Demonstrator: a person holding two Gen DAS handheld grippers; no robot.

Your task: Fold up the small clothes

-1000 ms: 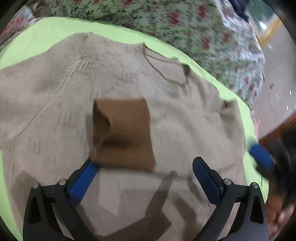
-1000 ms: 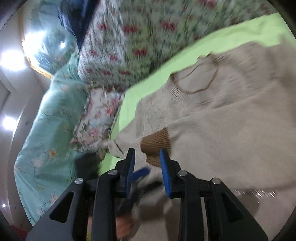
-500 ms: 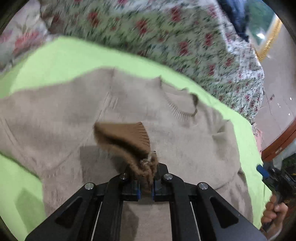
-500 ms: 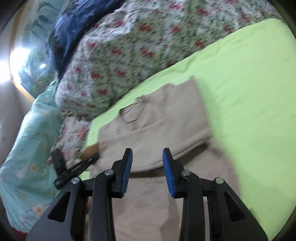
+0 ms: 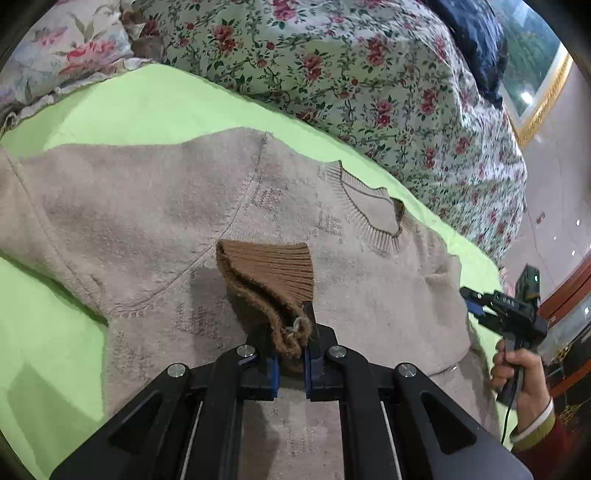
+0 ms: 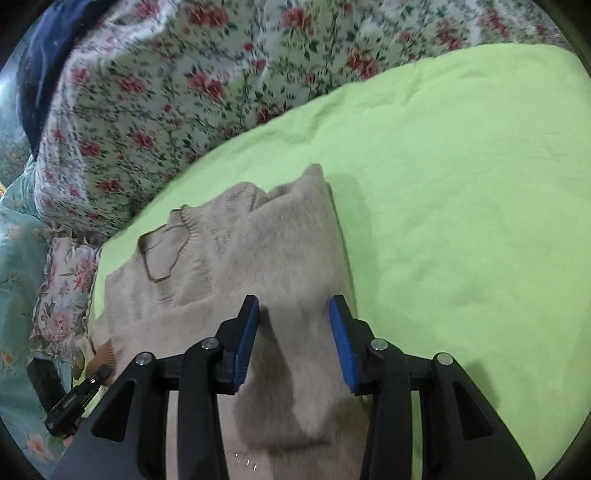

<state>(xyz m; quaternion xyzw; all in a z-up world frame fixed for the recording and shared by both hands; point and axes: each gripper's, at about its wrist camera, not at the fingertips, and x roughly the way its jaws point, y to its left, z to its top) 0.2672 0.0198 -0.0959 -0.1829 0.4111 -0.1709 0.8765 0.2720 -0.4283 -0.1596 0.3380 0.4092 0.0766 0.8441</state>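
Observation:
A beige knit sweater [image 5: 147,229] lies on a lime green sheet [image 5: 155,110], neck toward the far side. My left gripper [image 5: 290,354] is shut on the sleeve's brown ribbed cuff [image 5: 273,273] and holds it over the sweater's chest. The right gripper [image 5: 476,304] shows at the right edge of the left wrist view, off the sweater's side. In the right wrist view my right gripper [image 6: 293,339] is open and empty above the sweater [image 6: 266,258], near its folded right side. The brown cuff [image 6: 105,350] and the left gripper show at the lower left there.
A floral quilt [image 5: 369,74] is heaped along the far side of the bed, with a dark blue cloth [image 5: 476,33] on it. A floral pillow [image 6: 62,288] and teal bedding [image 6: 18,258] lie at the left. Bare green sheet [image 6: 461,184] spreads to the right.
My left gripper closed on the brown cuff and lifted it. My right gripper opened wider and swung from the other cuff to the sweater's right side.

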